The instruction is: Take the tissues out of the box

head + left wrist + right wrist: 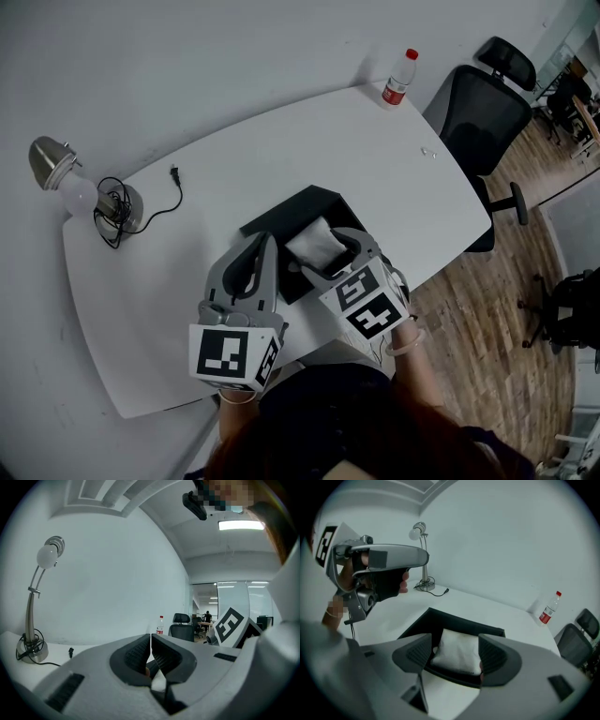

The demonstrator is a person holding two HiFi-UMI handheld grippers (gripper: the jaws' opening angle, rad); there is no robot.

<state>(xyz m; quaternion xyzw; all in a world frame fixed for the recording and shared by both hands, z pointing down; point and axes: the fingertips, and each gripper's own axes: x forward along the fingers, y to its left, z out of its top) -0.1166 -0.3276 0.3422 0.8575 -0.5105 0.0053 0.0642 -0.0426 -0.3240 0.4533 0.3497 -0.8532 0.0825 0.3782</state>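
Note:
A black box [281, 217] lies open on the white table [394, 178], and a white wad of tissues [317, 241] stands up out of it. My right gripper [328, 254] hangs tilted down over the box, open, with one jaw on each side of the tissues [458, 649] and the pads apart from them. In the right gripper view the box [440, 619] fills the middle, behind the right gripper [455, 645]. My left gripper [265, 243] is level, just left of the box, shut with nothing in it [150, 649].
A desk lamp [67, 180] with a black cable and plug [174, 172] stands at the table's far left. A water bottle [399, 77] stands at the far right corner, with a black office chair [487, 105] beyond it. The table's near edge runs under my hands.

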